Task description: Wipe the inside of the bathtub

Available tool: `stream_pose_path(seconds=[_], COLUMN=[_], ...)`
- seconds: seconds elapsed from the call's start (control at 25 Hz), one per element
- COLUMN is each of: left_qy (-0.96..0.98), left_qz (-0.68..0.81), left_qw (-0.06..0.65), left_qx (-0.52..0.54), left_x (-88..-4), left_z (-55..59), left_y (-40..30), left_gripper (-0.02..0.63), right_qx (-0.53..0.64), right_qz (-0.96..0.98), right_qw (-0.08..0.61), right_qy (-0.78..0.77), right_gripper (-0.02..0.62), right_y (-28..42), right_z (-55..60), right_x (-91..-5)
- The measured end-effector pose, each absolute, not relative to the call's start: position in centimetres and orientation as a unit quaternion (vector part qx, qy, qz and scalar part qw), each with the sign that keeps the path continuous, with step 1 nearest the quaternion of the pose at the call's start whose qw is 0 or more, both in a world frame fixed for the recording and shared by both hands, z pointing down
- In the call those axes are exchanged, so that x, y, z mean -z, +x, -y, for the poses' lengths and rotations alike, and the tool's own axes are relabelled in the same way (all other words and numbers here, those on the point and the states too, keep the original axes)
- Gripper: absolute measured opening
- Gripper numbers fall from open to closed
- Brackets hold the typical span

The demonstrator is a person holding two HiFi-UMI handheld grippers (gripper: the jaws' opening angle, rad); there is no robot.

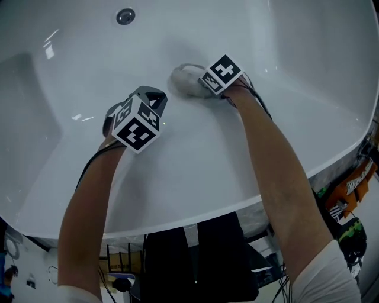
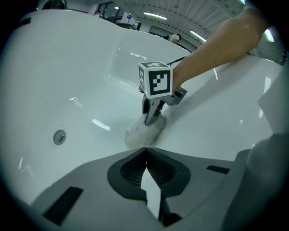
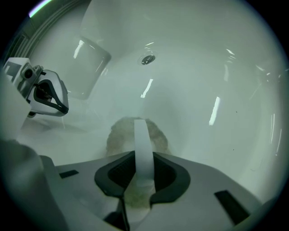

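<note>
The white bathtub (image 1: pixel 195 177) fills the head view. A pale grey cloth (image 1: pixel 182 80) lies flat against its inner wall. My right gripper (image 1: pixel 201 87) is shut on the cloth and presses it to the wall. In the right gripper view the cloth (image 3: pixel 118 135) bulges out past the right gripper (image 3: pixel 144 155), with a white strip running between the jaws. My left gripper (image 1: pixel 151 97) hovers a little left of the cloth and holds nothing. The left gripper (image 2: pixel 145 149) shows its jaw tips touching. Beyond it are the right gripper (image 2: pixel 151 118) and the cloth (image 2: pixel 141 134).
A round metal fitting (image 1: pixel 125 16) sits in the far tub wall, also the fitting (image 3: pixel 147 59) ahead of the right gripper. A recessed ledge (image 1: pixel 26 112) shapes the tub's left side. Beyond the near rim (image 1: pixel 177 222) are dark objects and orange items (image 1: pixel 355 183).
</note>
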State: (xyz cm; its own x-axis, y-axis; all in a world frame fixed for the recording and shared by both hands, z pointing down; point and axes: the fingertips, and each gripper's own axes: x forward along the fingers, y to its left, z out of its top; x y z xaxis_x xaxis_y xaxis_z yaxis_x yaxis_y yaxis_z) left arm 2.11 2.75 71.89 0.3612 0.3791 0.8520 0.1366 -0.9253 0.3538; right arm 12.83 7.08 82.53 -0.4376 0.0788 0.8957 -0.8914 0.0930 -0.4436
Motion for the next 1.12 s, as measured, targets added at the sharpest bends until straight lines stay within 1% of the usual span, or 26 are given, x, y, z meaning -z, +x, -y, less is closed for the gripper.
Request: stream_pose_path(seconds=[0.36, 0.48, 0.68, 0.96, 1.12], left_qy=[0.808, 0.803, 0.8, 0.803, 0.803], left_qz=[-0.162, -0.16, -0.163, -0.162, -0.164], left_qw=[0.109, 0.109, 0.115, 0.12, 0.12], left_qx=[-0.556, -0.564, -0.566, -0.561, -0.56], left_x=[-72.3, -72.1, -72.8, -72.2, -71.5], left_z=[-5.5, -6.7, -7.5, -9.4, -10.7], left_y=[7.2, 8.5, 8.8, 14.0, 16.1], left_gripper=[0.012, 0.012, 0.012, 0.012, 0.012], right_qx=[-0.586, -0.584, -0.586, -0.589, -0.585], right_qz=[0.609, 0.61, 0.607, 0.598, 0.589], right_qw=[0.407, 0.414, 0.432, 0.436, 0.451], right_qy=[0.346, 0.34, 0.32, 0.325, 0.328], right_gripper=[0.098, 0.098, 0.1, 0.1, 0.1], right_y=[19.3, 21.7, 23.6, 29.2, 31.8], right_z=[-10.4, -11.7, -12.4, -14.8, -16.1], right_x=[-81.8, -81.4, -82.2, -81.4, -81.1])
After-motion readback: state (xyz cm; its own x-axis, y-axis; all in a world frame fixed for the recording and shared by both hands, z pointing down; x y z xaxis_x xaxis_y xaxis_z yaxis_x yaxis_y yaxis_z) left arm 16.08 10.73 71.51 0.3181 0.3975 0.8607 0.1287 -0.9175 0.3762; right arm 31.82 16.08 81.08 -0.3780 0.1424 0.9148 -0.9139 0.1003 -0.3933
